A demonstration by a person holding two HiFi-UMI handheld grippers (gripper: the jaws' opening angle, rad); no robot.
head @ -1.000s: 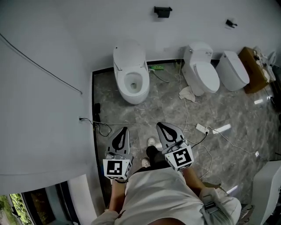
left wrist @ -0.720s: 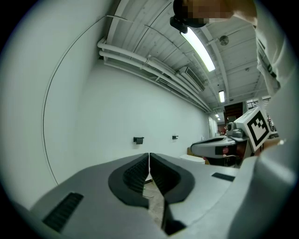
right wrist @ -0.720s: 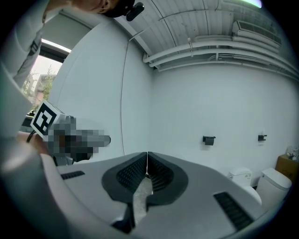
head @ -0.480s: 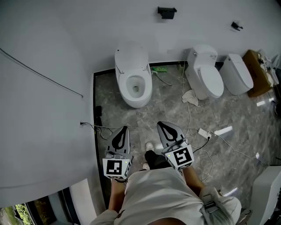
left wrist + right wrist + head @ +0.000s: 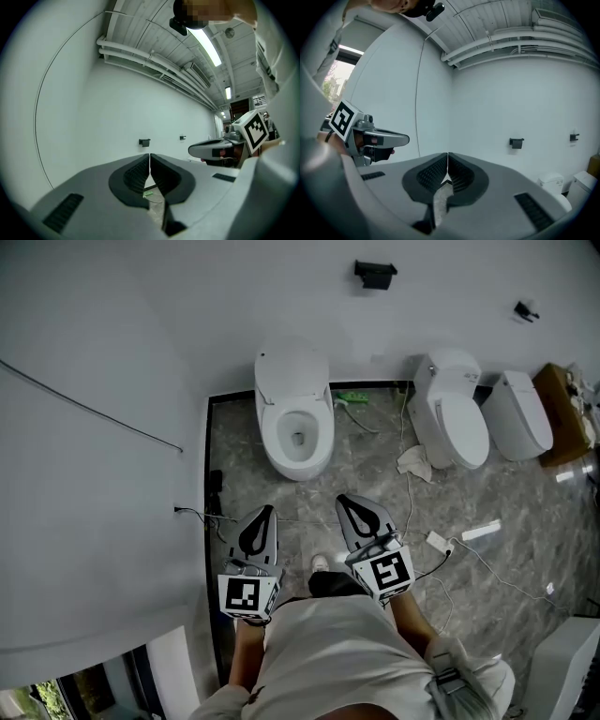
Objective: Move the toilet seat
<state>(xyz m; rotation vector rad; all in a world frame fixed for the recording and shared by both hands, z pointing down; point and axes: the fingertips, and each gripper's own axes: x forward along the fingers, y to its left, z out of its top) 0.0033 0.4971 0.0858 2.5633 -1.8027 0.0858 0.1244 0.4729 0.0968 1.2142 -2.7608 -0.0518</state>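
Observation:
A white toilet stands against the far wall in the head view. Its lid is raised against the wall and the bowl lies open. My left gripper and right gripper hang side by side over the grey floor, a short way in front of the toilet and touching nothing. Both are shut with nothing between the jaws. In the left gripper view the left gripper's jaws meet in a thin line; the right gripper's do the same in its own view. Both gripper views look at the white wall.
Two more white toilets with closed lids stand to the right, beside a cardboard box. Cables, a power strip and a crumpled rag lie on the floor. A black holder hangs on the wall. A white wall runs close on the left.
The whole scene has slid down and right in the head view, so the toilet is nearer the grippers. Both grippers stay shut and keep their place in the frame.

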